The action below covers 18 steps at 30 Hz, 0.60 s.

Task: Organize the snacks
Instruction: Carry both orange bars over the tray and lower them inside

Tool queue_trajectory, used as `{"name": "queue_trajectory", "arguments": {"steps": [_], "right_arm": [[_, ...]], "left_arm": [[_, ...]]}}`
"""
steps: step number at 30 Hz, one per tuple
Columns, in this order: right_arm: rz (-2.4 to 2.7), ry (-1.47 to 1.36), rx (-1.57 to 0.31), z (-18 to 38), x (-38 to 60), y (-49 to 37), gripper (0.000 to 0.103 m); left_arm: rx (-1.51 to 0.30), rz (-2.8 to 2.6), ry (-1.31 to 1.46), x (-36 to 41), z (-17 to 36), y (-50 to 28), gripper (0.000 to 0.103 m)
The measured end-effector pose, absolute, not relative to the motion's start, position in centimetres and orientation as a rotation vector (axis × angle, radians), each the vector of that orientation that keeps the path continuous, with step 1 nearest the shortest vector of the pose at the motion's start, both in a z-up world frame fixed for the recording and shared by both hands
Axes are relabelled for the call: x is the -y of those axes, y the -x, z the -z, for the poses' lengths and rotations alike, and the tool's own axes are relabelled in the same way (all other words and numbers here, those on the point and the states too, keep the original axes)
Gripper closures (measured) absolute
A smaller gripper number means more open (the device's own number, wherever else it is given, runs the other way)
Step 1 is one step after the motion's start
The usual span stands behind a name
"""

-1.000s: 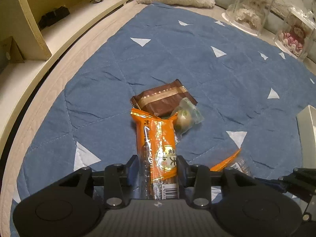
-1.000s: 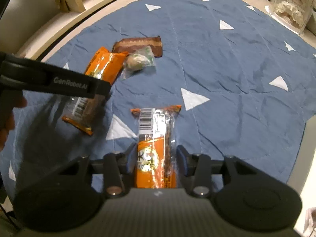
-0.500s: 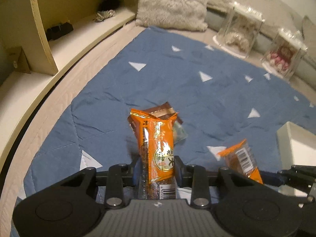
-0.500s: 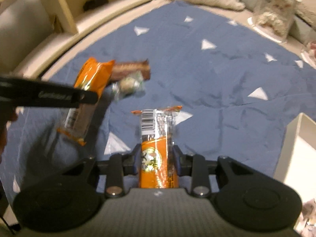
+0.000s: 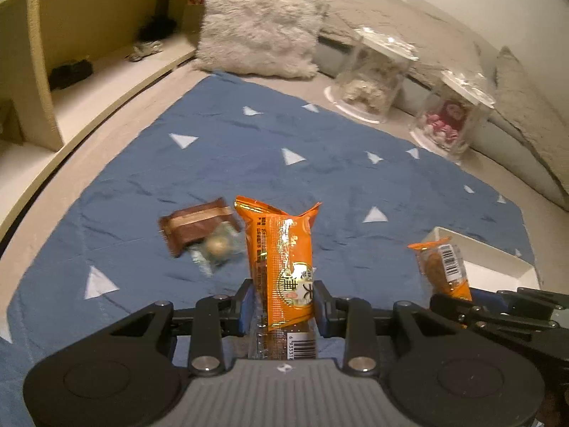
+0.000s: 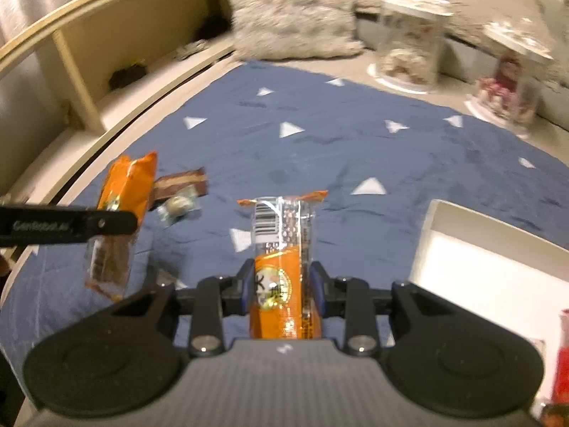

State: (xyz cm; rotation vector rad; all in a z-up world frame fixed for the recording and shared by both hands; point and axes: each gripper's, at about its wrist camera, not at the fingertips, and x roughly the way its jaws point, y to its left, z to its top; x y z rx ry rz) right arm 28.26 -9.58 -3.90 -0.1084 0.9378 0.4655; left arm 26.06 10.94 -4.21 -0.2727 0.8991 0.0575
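The left hand-held gripper [image 5: 284,306] is held raised above the blue quilt [image 5: 320,163], its jaws clamped on an orange snack packet [image 5: 281,259] that stands upright between them. The right hand-held gripper [image 6: 281,295] is likewise raised and clamped on a second orange packet [image 6: 281,249], barcode end forward, just beside the white box [image 6: 480,249]. Compared with a second ago, both packets are lifted clear of the quilt and both views are tilted up, so the fluffy cushion [image 5: 259,21] is seen. The brown packet [image 5: 199,226] and the small clear-wrapped sweet [image 5: 217,245] are left lying together on the quilt.
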Motion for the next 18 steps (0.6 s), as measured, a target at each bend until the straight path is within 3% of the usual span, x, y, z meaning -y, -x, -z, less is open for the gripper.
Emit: {"name": "queue_trajectory", "arguments": {"steps": [18], "right_arm": [[-0.208, 0.023, -0.889, 3.3, 23.3, -27.3, 0.066]], "left_arm": [[-0.908, 0.201, 0.29, 2.3, 4.5, -29.3, 0.067]]}}
